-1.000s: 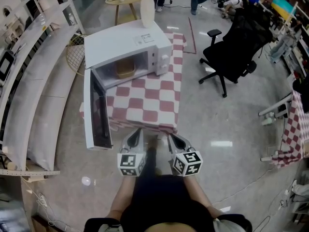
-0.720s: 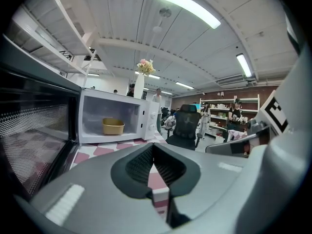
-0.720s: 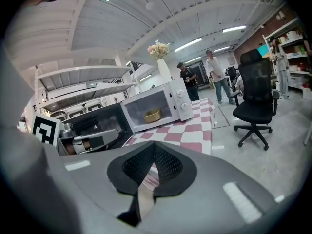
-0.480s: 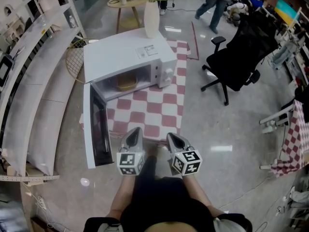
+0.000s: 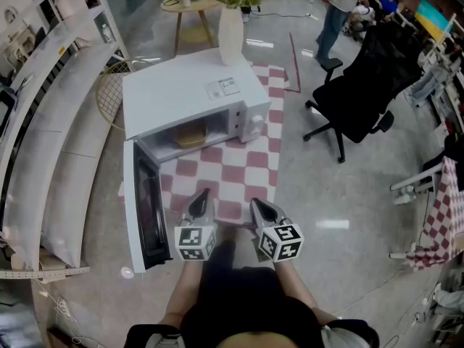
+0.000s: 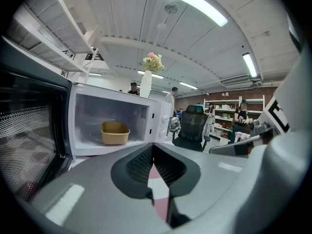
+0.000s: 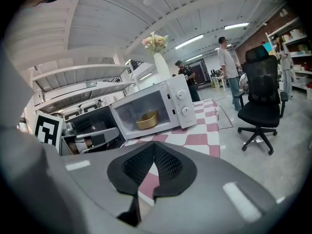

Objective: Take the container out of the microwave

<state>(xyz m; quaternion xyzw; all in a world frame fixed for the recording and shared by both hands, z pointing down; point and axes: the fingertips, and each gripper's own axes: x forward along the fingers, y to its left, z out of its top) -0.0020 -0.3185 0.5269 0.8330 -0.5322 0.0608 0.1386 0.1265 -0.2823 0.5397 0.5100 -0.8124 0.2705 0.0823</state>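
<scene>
The table [image 5: 270, 167] wears a red-and-white checked cloth [image 5: 225, 174]; the microwave [image 5: 188, 93], door open, sits at eleven o'clock

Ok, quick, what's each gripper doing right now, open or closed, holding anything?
Left gripper: closed, holding nothing.
Right gripper: closed, holding nothing.

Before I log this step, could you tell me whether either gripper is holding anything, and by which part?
Nothing is held. The left gripper and right gripper both have their jaws together on nothing; the container sits inside the open microwave.
</scene>
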